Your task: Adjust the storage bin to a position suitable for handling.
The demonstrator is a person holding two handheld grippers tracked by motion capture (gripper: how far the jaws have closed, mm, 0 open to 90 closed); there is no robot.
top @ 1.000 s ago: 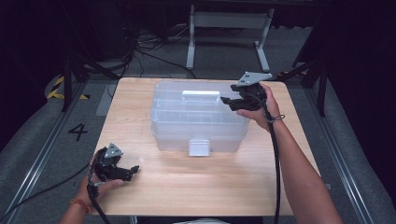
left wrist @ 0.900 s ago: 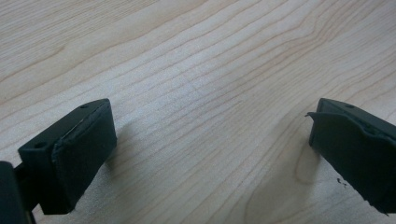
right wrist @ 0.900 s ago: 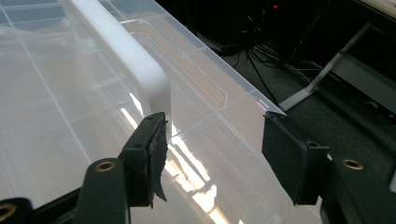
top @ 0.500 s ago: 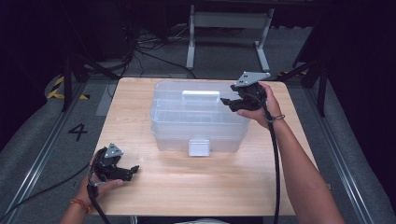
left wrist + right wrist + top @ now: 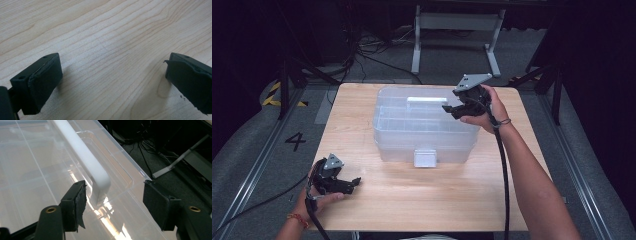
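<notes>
While left tool (image 5: 353,182) rests agape on table (image 5: 422,200), right tool (image 5: 113,202), just widening, straddles bin (image 5: 424,131) handle (image 5: 85,160) untouched.

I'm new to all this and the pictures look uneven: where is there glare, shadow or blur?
High view: the table is brightly lit and the floor beyond is dark. Right gripper view: white glare streaks on the clear box lid beside its handle. Left gripper view: soft shadows under the black pads, which look slightly blurred.
</notes>
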